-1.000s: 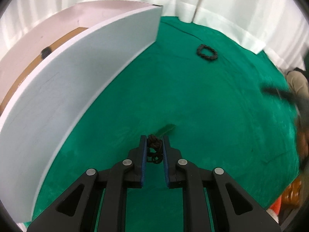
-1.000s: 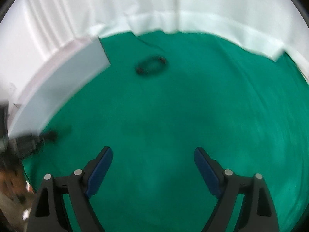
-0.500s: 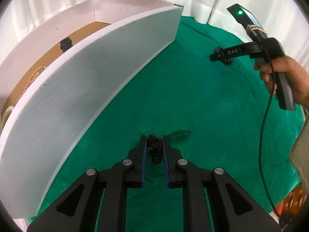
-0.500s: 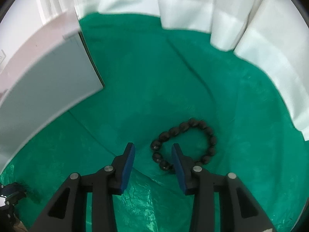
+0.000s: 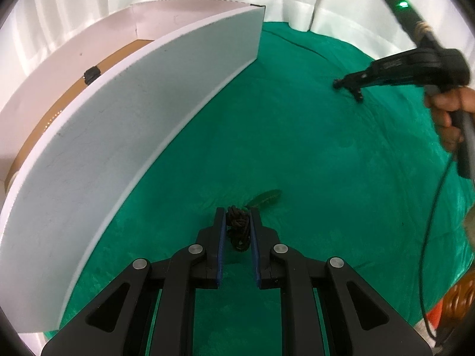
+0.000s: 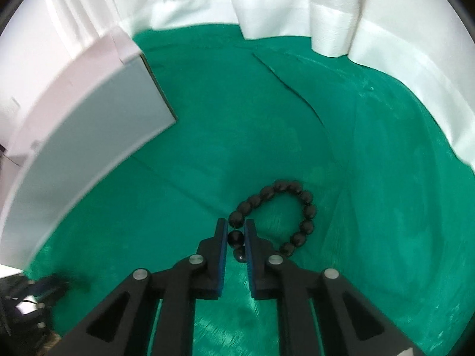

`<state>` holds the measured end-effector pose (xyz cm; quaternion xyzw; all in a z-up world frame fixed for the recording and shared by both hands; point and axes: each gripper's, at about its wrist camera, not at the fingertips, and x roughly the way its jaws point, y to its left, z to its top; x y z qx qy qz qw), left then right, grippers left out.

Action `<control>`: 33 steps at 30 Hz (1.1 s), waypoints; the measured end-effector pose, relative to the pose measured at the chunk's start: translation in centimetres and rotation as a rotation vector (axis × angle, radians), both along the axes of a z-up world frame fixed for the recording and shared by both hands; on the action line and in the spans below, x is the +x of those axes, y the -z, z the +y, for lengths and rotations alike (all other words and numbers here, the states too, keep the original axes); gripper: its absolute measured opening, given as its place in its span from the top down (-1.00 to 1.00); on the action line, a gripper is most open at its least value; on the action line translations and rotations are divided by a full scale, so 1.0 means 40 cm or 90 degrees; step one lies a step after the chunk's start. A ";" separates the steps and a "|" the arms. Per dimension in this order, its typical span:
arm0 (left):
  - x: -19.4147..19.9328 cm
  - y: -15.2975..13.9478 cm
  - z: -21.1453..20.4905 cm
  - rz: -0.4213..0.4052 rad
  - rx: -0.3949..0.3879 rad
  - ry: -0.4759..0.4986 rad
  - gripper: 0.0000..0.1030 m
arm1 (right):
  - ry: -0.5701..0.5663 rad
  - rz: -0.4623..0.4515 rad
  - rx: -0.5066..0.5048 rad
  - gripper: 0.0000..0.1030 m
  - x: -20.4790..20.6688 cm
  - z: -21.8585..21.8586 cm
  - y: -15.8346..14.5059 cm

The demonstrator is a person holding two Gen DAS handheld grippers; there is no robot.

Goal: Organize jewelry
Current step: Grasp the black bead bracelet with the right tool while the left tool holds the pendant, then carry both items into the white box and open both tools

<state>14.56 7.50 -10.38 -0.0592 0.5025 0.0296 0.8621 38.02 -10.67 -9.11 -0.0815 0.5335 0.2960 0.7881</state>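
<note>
Right tongs (image 6: 236, 238) just closed on bead bracelet (image 6: 299, 204) (white box (image 6: 89, 136) nearby).

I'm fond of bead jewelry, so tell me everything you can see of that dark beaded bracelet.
The beaded bracelet is a loop of round, dark, slightly glossy beads, perhaps wood or stone. It lies flat on the green cloth, curved in an open ring. The right tongs have just been closing, and their blue pads now pinch one or two beads at the near end. The rest of the loop rests on the cloth, to the right of the white box.
</note>
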 end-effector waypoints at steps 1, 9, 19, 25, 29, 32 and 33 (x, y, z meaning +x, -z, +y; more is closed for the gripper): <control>0.002 0.000 -0.002 0.000 0.000 0.002 0.74 | 0.006 0.011 0.028 0.77 -0.012 -0.021 -0.015; -0.006 -0.019 -0.024 -0.004 -0.022 0.014 0.75 | 0.020 0.046 0.152 0.77 -0.089 -0.118 -0.098; -0.083 -0.143 0.072 -0.046 -0.139 -0.030 0.75 | -0.032 0.050 0.255 0.77 -0.201 -0.088 -0.189; -0.162 -0.275 0.234 -0.105 -0.170 -0.104 0.75 | -0.097 0.031 0.312 0.77 -0.249 0.014 -0.296; -0.190 -0.335 0.365 -0.134 -0.129 -0.171 0.75 | -0.155 0.019 0.346 0.77 -0.283 0.129 -0.370; -0.201 -0.335 0.455 -0.128 -0.105 -0.217 0.75 | -0.196 0.016 0.357 0.77 -0.306 0.235 -0.405; -0.195 -0.328 0.481 -0.121 -0.097 -0.230 0.75 | -0.209 0.021 0.360 0.77 -0.314 0.276 -0.411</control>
